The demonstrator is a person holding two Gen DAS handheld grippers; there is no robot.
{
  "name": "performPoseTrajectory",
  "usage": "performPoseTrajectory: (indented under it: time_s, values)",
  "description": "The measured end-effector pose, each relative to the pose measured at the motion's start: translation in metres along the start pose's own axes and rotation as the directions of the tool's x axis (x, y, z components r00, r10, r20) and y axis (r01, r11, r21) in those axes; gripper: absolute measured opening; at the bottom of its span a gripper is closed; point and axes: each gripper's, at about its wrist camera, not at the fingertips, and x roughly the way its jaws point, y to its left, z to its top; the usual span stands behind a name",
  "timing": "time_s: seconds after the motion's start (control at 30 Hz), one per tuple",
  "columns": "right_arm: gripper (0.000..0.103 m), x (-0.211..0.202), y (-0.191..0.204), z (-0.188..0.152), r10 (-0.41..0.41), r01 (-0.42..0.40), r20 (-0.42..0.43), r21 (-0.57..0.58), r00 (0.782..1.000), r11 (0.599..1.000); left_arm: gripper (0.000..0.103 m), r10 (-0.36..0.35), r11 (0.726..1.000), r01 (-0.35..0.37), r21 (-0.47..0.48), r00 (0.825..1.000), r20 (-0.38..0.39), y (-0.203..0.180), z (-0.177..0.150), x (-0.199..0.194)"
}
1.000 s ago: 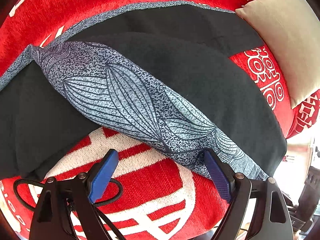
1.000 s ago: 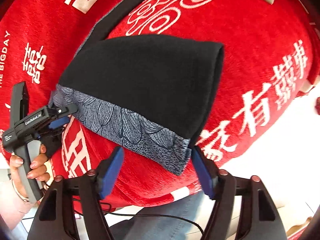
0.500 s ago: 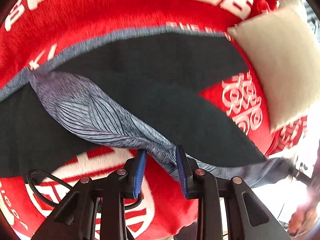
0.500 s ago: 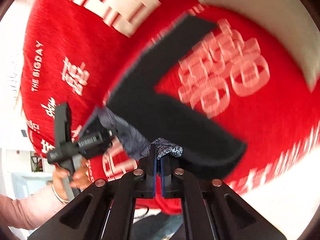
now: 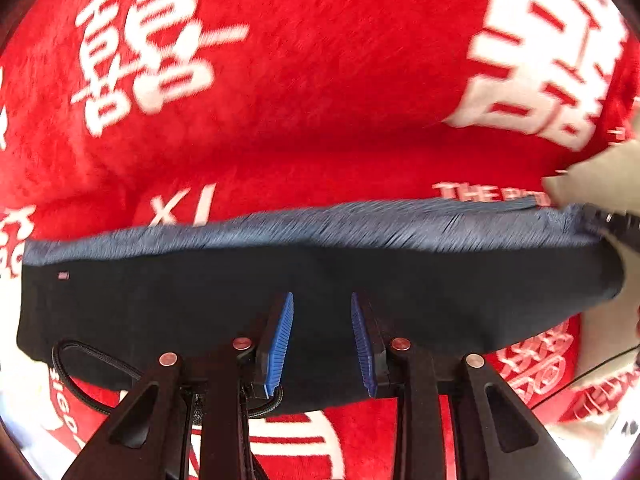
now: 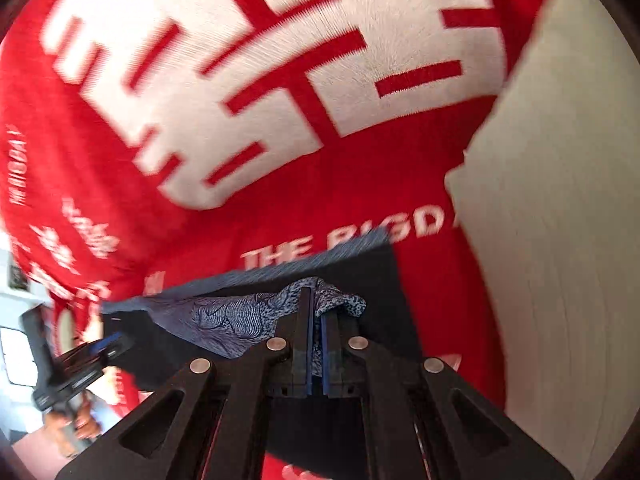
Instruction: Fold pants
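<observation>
We see a home: a red plush blanket (image 5: pixel 320 80) with white characters, a beige cushion (image 6: pixel 560 240) at three o'clock.

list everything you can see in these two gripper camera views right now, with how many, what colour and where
pants: one pair, black with a blue-grey patterned band along the far edge, lying across the red blanket; a patterned corner is bunched in the right hand-held gripper
blanket: one, red with white characters and lettering, under the pants, filling both views
cushion: one, beige, at the right side of both views, resting on the blanket
cable: one, black, looped at the lower left of the left wrist view
left hand-held gripper: one, black with blue pads, jaws open over the black fabric, nothing between them
right hand-held gripper: one, black with blue pads, closed on the patterned fabric
person's hand: one, lower left of right wrist view, holding the left gripper's handle
</observation>
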Motion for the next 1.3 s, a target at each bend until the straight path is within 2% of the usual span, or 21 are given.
performPoseTrajectory:
  time_s: [0.13,0.23,0.3,0.33,0.37,0.4,0.47,0.53,0.57,0.6,0.67,0.73,0.8,0.87,0.93,0.97,1.03,1.1,1.23,1.3]
  values:
    - [0.004,0.043,0.001,0.023,-0.087,0.082,-0.064,-0.083,0.994,0.993,0.032,0.078,0.997,-0.079,-0.021,0.994,-0.072,0.001,-0.001,0.040]
    - [0.011,0.052,-0.006,0.031,-0.089,0.085,-0.097,-0.042,0.991,0.995,0.032,0.095,0.995,-0.097,-0.018,0.991,-0.097,-0.002,-0.005,0.054]
    - [0.031,0.038,-0.005,0.031,-0.073,0.072,-0.059,-0.020,0.996,0.997,0.033,0.100,0.995,-0.102,-0.011,0.991,-0.090,-0.006,-0.004,0.055]
    - [0.044,0.030,-0.002,0.028,-0.081,0.080,-0.038,-0.018,0.996,0.997,0.039,0.106,0.994,-0.107,-0.006,0.991,-0.087,-0.008,-0.004,0.055]
    - [0.074,0.017,0.002,0.023,-0.124,0.124,0.007,-0.023,0.992,0.992,0.058,0.111,0.994,-0.112,-0.004,0.990,-0.081,-0.009,-0.002,0.054]
    - [0.082,0.011,0.003,0.021,-0.143,0.144,0.037,-0.022,0.989,0.989,0.069,0.121,0.992,-0.122,-0.010,0.991,-0.061,-0.011,0.000,0.052]
    - [0.081,-0.008,0.009,0.008,-0.161,0.164,0.092,-0.029,0.983,0.986,0.069,0.130,0.991,-0.131,-0.008,0.991,-0.033,-0.015,0.005,0.050]
    - [0.065,-0.009,0.014,0.000,-0.164,0.168,0.089,-0.049,0.982,0.985,0.069,0.137,0.991,-0.136,0.012,0.990,-0.031,-0.020,0.012,0.055]
    - [0.045,-0.003,0.016,-0.001,-0.176,0.180,0.069,-0.069,0.982,0.981,0.069,0.150,0.989,-0.149,0.020,0.988,-0.032,-0.022,0.014,0.059]
    - [0.031,0.006,0.017,0.000,-0.194,0.197,0.047,-0.085,0.980,0.977,0.069,0.160,0.987,-0.159,0.029,0.986,-0.034,-0.024,0.016,0.063]
    - [0.027,0.030,0.014,-0.001,-0.194,0.194,0.001,-0.080,0.981,0.978,0.069,0.184,0.982,-0.182,0.045,0.982,-0.049,-0.027,0.014,0.072]
    - [0.027,0.048,0.007,-0.008,-0.207,0.204,-0.036,-0.063,0.978,0.977,0.070,0.190,0.981,-0.187,0.053,0.980,-0.066,-0.027,0.005,0.081]
    - [0.026,0.072,-0.001,-0.026,-0.232,0.225,-0.128,-0.071,0.964,0.972,0.082,0.201,0.979,-0.199,0.050,0.979,-0.043,-0.023,-0.004,0.082]
    - [0.026,0.069,0.002,-0.041,-0.242,0.234,-0.060,-0.121,0.968,0.965,0.084,0.193,0.981,-0.191,0.031,0.980,-0.053,-0.016,-0.006,0.082]
    - [0.027,0.065,0.008,-0.048,-0.273,0.259,-0.076,-0.154,0.959,0.953,0.084,0.178,0.984,-0.178,0.010,0.981,-0.078,-0.009,-0.004,0.079]
    - [0.027,0.061,0.011,-0.050,-0.269,0.256,-0.078,-0.142,0.960,0.956,0.084,0.189,0.982,-0.189,0.016,0.980,-0.055,-0.006,-0.003,0.076]
    - [0.027,0.054,0.021,-0.050,-0.205,0.194,-0.080,-0.127,0.975,0.973,0.084,0.203,0.979,-0.203,0.016,0.979,-0.008,0.001,0.000,0.066]
    - [0.027,0.053,0.042,-0.048,-0.159,0.150,-0.054,-0.153,0.986,0.977,0.084,0.199,0.980,-0.199,-0.004,0.980,0.003,0.007,0.004,0.065]
    - [0.029,0.088,0.091,-0.039,-0.098,0.083,-0.067,-0.193,0.993,0.978,0.084,0.210,0.976,-0.210,-0.050,0.978,0.005,0.031,0.017,0.071]
    - [0.042,0.114,0.112,-0.035,-0.092,0.071,-0.080,-0.225,0.993,0.972,0.084,0.220,0.974,-0.220,-0.056,0.975,0.002,0.043,0.019,0.080]
